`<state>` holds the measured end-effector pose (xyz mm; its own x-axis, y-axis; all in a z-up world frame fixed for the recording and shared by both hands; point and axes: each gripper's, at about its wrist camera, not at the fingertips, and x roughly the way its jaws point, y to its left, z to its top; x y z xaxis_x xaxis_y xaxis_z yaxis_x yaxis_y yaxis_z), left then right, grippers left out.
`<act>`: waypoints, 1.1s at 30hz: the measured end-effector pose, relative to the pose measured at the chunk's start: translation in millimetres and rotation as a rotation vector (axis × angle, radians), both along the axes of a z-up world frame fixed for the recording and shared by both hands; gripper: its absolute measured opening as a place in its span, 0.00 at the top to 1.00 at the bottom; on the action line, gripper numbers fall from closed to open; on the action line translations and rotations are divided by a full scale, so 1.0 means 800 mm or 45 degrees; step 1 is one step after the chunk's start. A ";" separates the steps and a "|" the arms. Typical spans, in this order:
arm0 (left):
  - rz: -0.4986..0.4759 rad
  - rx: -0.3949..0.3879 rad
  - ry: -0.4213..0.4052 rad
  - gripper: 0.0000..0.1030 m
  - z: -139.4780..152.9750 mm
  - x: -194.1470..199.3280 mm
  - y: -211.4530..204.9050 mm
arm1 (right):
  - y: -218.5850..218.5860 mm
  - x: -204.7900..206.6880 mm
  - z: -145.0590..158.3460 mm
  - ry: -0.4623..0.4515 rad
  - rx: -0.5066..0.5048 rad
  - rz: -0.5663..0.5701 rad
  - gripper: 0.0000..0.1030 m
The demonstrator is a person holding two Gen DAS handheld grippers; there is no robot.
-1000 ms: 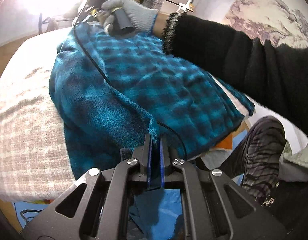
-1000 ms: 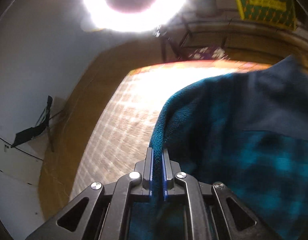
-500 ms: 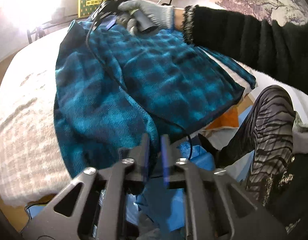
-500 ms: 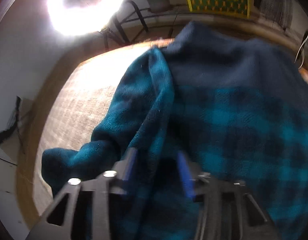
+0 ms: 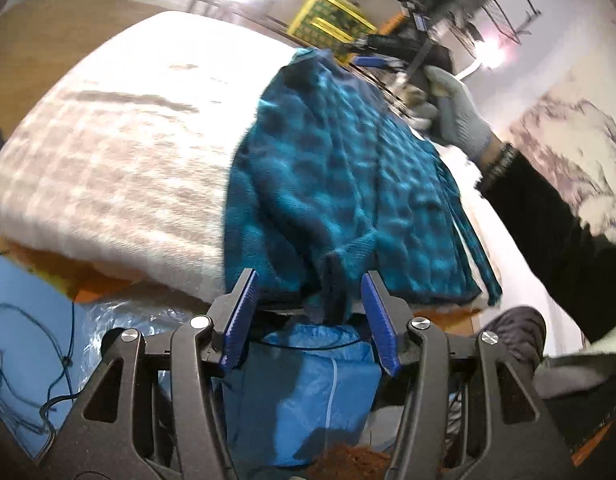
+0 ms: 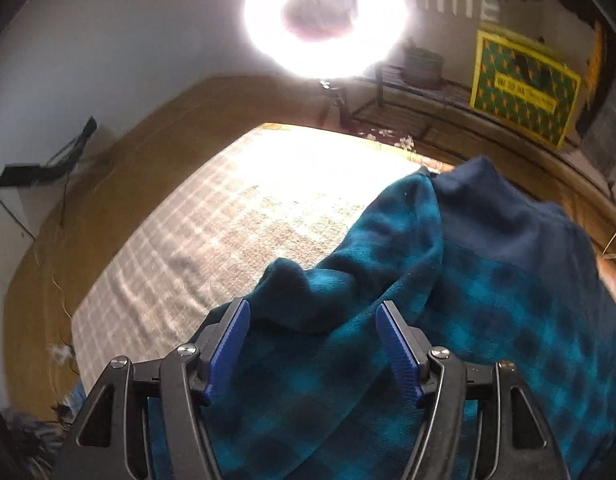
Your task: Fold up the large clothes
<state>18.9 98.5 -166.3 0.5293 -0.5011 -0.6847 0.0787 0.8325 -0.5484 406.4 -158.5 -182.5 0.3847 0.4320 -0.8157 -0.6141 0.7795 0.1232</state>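
A large teal and dark blue checked fleece garment (image 5: 348,184) lies on a bed with a pale checked cover (image 5: 119,160). My left gripper (image 5: 310,292) hangs at the garment's near edge with its jaws opening; a dark cuff of the cloth (image 5: 334,284) hangs loose between the blue pads (image 5: 237,316), which do not press it. My right gripper (image 6: 312,320) is above the same garment (image 6: 468,320), near its navy upper part (image 6: 504,220). Its jaws are opening too, with the cloth lying below them, untouched. A gloved hand (image 5: 456,112) holds the right gripper at the garment's far end.
A blue bag (image 5: 308,392) and loose dark cables (image 5: 27,360) lie below the bed's near edge. A bright ring lamp (image 6: 324,20) on a stand, a metal rack (image 6: 408,96) and a yellow and green box (image 6: 524,88) stand beyond the bed. A wooden bed frame (image 6: 107,208) runs around it.
Both grippers were shut on the garment's edge and have let it go, their jaws now apart. Both have drawn back from the cloth, and the sleeve now lies folded over the body.
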 end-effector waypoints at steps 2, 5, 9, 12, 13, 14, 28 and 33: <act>0.014 -0.022 0.014 0.48 -0.006 0.007 -0.003 | -0.006 -0.002 0.008 -0.003 0.019 -0.007 0.34; -0.058 -0.054 0.009 0.48 -0.018 0.022 -0.034 | -0.028 -0.004 0.026 0.022 0.109 -0.059 0.34; -0.278 -0.188 -0.016 0.48 -0.022 0.026 -0.097 | -0.060 -0.024 0.051 0.002 0.142 -0.090 0.34; -0.421 -0.114 -0.044 0.48 -0.017 0.013 -0.137 | -0.086 -0.045 0.068 -0.015 0.135 -0.092 0.34; -0.426 -0.088 -0.050 0.48 -0.014 0.008 -0.140 | -0.091 -0.049 0.072 -0.020 0.136 -0.093 0.34; -0.403 -0.089 -0.049 0.48 -0.013 0.006 -0.136 | -0.099 -0.053 0.076 -0.028 0.137 -0.096 0.34; -0.125 -0.149 -0.012 0.48 -0.045 0.032 -0.127 | -0.117 -0.086 0.086 -0.050 0.123 -0.027 0.34; -0.237 -0.031 0.048 0.48 -0.071 0.035 -0.182 | -0.115 -0.086 0.085 -0.049 0.124 -0.032 0.34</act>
<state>47.2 -46.9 -222.9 0.4001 -0.6046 -0.6887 0.2093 0.7919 -0.5736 338.0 -250.1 -114.8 0.4268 0.4985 -0.7545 -0.6003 0.7802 0.1759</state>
